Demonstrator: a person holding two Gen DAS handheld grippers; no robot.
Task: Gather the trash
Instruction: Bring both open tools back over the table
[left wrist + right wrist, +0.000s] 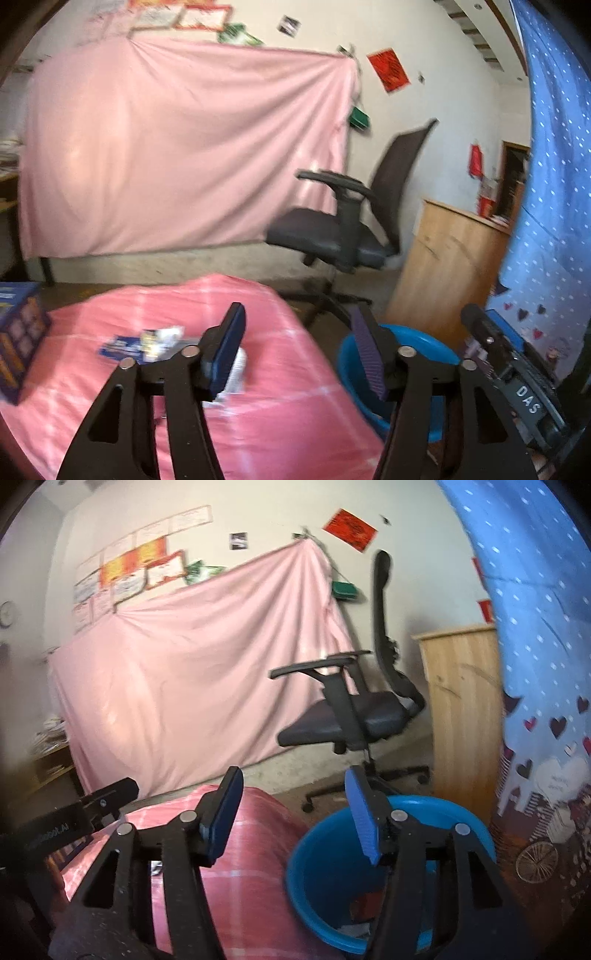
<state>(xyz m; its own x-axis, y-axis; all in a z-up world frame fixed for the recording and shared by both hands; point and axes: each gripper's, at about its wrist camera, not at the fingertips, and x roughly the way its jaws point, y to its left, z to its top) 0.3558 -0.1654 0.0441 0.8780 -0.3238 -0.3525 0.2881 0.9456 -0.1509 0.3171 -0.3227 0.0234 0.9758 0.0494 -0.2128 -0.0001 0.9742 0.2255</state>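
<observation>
The left gripper (299, 347) is open, with nothing between its ribbed blue pads. The right gripper (295, 812) is open too and holds nothing.

The worktop (288, 417) wears a soft pink checked cloth. On it lie flat paper scraps (144, 341), blue and white, blurry, in a little heap that runs left to right. A small white piece (236, 373) lies just behind the left gripper's left finger; its shape is hard to tell. A blue cardboard box (20, 339) stands at the worktop's left edge.

Beside the worktop sits a round blue plastic bucket (321, 853), smooth and open on top. Only the right wrist view looks down inside it, where some trash (364, 904) lies at the bottom, red and pale bits. Only the left wrist view shows the scraps and the box.

Behind stand a black office chair (343, 229) and a wooden cabinet (443, 266).
</observation>
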